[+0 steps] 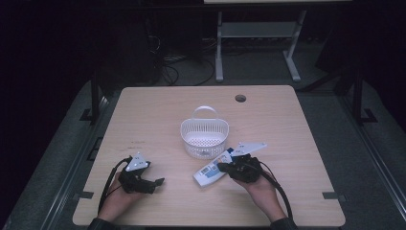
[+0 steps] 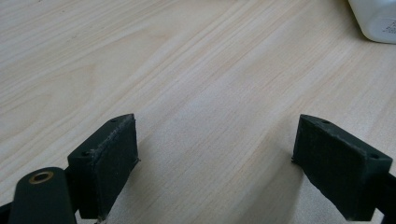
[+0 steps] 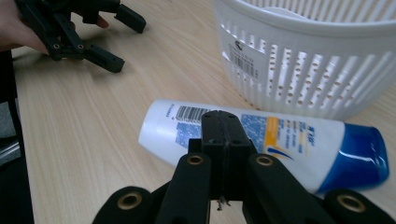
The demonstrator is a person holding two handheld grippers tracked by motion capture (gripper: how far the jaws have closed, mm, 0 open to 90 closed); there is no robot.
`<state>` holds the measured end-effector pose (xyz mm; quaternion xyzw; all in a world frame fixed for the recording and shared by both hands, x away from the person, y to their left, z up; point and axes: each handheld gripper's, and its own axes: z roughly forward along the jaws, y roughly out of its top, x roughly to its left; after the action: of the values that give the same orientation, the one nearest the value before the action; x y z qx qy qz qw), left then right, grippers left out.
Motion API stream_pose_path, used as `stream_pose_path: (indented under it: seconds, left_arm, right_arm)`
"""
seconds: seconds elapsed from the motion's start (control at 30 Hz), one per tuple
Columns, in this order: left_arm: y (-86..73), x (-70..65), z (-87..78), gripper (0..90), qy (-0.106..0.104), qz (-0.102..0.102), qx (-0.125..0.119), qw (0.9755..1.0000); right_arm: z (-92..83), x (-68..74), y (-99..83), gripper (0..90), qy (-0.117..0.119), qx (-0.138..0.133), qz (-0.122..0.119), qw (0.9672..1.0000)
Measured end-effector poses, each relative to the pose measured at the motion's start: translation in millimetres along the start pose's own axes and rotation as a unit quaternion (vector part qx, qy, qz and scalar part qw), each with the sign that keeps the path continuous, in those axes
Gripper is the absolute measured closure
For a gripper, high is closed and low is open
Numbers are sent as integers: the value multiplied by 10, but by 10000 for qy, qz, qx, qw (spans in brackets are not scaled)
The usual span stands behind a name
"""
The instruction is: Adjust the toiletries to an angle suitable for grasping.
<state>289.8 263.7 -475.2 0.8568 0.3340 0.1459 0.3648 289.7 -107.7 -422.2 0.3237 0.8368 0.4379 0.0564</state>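
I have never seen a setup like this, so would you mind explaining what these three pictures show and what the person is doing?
A person sits at a wooden table with a hand-held gripper in each hand: a tool with two black jaws. One picture looks down from above the table. The other two come from cameras riding on the grippers, looking along their jaws.

On the table stand a white perforated basket and, lying beside it, a white bottle with a blue cap.

The left hand-held gripper rests near the table's edge, jaws wide apart with nothing between them. The right hand-held gripper has its jaws shut together, right at the bottle; nothing is gripped.
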Motion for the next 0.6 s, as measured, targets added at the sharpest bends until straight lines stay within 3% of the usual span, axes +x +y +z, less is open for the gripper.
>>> stream_pose_path:
  seconds: [0.33, 0.6]
  left_arm:
    - [0, -7, 3, 129, -10, -19, -19, 10000]
    - [-1, -9, 3, 129, -16, -10, -19, 10000]
  right_arm:
    - [228, 76, 133, 896, 110, 126, -120, 9998]
    - [376, 75, 200, 896, 95, 175, -66, 9998]
